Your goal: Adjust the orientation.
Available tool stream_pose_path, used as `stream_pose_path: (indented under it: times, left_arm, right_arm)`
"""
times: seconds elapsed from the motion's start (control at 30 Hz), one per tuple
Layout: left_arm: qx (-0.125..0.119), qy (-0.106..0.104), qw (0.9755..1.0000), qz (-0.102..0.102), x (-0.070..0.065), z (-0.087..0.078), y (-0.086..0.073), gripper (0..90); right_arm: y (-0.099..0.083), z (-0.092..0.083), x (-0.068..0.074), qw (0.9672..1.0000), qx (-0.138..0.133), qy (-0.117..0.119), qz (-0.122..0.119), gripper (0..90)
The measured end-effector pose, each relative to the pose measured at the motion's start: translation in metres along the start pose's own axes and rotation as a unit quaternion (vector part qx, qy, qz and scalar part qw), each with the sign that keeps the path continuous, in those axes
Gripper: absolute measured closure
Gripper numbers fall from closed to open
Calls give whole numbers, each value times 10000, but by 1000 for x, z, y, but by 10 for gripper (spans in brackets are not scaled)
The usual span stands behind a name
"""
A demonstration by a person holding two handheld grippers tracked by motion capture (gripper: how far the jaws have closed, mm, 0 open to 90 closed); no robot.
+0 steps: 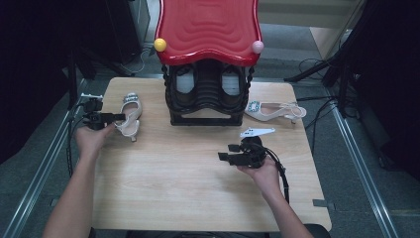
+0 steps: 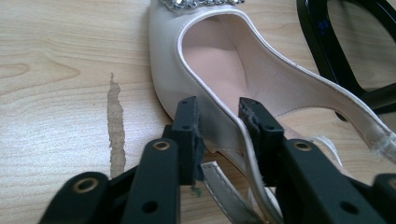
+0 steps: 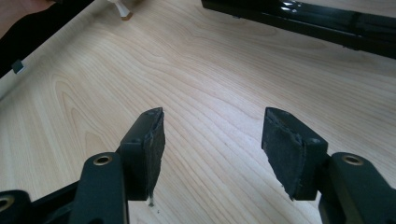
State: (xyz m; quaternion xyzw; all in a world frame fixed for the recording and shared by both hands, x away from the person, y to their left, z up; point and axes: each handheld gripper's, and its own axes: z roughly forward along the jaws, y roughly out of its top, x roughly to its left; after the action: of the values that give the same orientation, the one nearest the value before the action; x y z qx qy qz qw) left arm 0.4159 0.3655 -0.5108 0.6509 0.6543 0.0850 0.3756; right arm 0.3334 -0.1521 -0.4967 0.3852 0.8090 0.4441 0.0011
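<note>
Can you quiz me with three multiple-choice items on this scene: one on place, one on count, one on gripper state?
1. Where does the shoe at the left gripper lie?
A. left of the black rack
B. on the rack's red top
C. at the table's near edge

2. How many pale heeled shoes lie on the table?
A. one
B. two
C. four

3. How does the right gripper stand?
A. shut on a shoe
B. open over bare wood
C. shut on a strap

Key: 1 A, the high view shows it left of the rack. 2 B, a second shoe lies right of the rack. 3 B, its fingers stand apart with nothing between them.
</note>
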Motion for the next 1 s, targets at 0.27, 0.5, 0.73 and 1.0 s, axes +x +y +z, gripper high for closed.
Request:
stream_pose_path:
  times: [0.27, 0.5, 0.73, 1.0]
  left_arm:
    - [-96, 188, 9997, -106, 0, -2, -4, 857]
    - [-172, -48, 9994, -287, -2, -7, -2, 866]
    - [-157, -215, 9996, -116, -17, -14, -1, 868]
    - [-237, -404, 9989, 80, -38, -29, -5, 868]
  right_arm:
    - [-2, -3, -2, 10000, -2, -70, 58, 401]
    - [-2, -5, -5, 9999, -57, -104, 80, 401]
    - [-1, -7, -6, 9999, -74, -119, 82, 401]
    - [2, -8, -7, 9998, -115, -161, 25, 401]
